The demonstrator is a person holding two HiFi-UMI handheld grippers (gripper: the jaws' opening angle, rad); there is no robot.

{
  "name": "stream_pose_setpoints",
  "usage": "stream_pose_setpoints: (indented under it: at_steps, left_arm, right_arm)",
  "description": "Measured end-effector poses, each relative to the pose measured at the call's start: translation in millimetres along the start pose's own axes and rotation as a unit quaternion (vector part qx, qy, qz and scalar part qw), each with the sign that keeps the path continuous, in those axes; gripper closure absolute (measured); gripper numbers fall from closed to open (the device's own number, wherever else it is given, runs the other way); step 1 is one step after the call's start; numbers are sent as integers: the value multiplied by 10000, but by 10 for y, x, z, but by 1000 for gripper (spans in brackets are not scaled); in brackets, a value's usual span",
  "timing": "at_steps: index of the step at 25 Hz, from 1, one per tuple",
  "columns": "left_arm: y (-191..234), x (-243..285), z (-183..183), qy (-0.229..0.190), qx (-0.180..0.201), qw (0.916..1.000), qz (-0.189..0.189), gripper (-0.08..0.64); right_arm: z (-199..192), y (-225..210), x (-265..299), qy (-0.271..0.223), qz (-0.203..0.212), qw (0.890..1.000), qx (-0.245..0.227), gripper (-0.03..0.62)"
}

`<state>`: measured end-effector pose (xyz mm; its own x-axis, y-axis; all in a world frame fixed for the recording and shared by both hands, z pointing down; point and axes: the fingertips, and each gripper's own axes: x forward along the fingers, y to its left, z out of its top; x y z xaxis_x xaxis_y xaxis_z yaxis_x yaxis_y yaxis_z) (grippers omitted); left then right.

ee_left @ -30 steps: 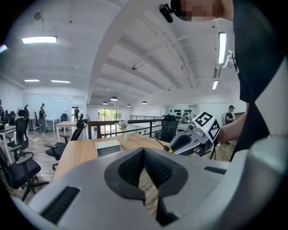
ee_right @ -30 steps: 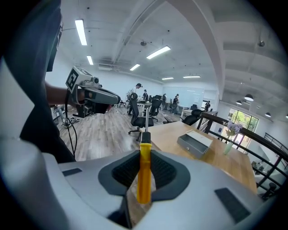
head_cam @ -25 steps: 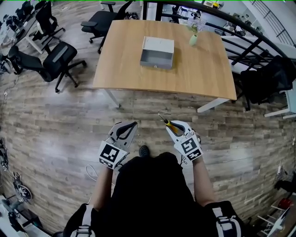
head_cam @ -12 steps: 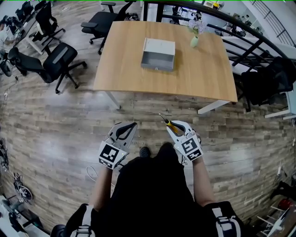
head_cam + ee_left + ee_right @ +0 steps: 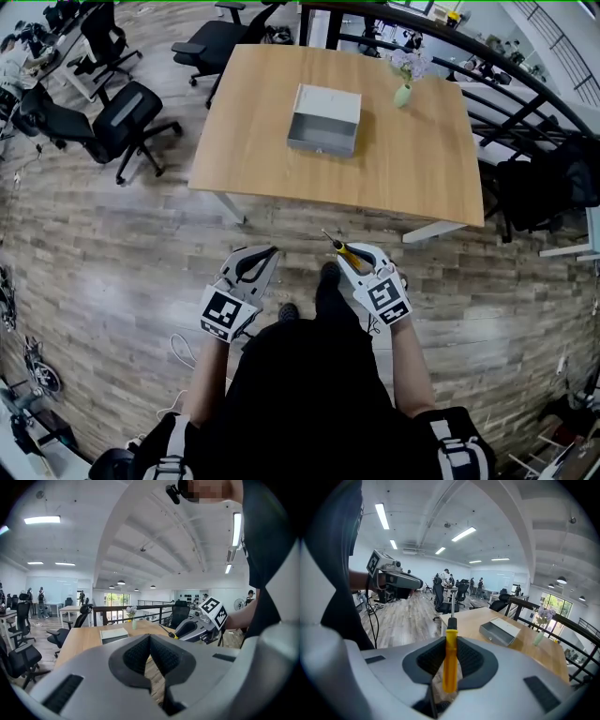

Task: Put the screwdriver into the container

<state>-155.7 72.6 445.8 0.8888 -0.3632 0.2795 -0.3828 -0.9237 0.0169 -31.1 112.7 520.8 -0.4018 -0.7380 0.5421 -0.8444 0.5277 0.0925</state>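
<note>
A yellow-handled screwdriver point(image 5: 450, 660) with a black collar and metal shaft is clamped in my right gripper point(image 5: 350, 256), shaft tip pointing forward toward the table; it also shows as the screwdriver point(image 5: 343, 251) in the head view. The grey open container point(image 5: 323, 121) sits on the wooden table point(image 5: 412, 169), well ahead of both grippers; it appears as the container point(image 5: 502, 631) in the right gripper view. My left gripper point(image 5: 260, 261) hangs beside the right one, jaws shut with nothing between them. Both are held over the floor, in front of the person's body.
A small vase with flowers point(image 5: 405, 86) stands at the table's far right. Black office chairs point(image 5: 117, 117) are left of the table, another chair point(image 5: 211, 47) behind it. A dark railing point(image 5: 525, 80) runs along the right. Wood-plank floor point(image 5: 112, 244) lies between me and the table.
The person has stepped forward a little, one foot now showing between the grippers; the table sits slightly nearer. Both grippers keep their pose and the screwdriver stays clamped.
</note>
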Motion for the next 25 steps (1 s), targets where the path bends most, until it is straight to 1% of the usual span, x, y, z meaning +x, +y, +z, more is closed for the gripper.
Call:
stream_pose_setpoints:
  at_steps: [5,10,13,17,25]
  left_arm:
    - [71,317,130,24,37,9999,127,538]
    - [96,577,319,69,119,9996,231,538]
    - [122,639,377,125,171,9992,336,537]
    - [181,731,401,170,120,9985,516,538]
    - [119,1039,525,133,92,9976,672,537]
  right_arm:
    - [76,-386,66,-93,117,9998,-111,506]
    - [91,-719,124,-132,257,9995,-127,506]
    - [141,-852,167,-219,324,9991,-150,506]
    - [202,-990,240,-318,454,9982,-227,506]
    - [156,-1300,221,-334,657,9969,-292,506]
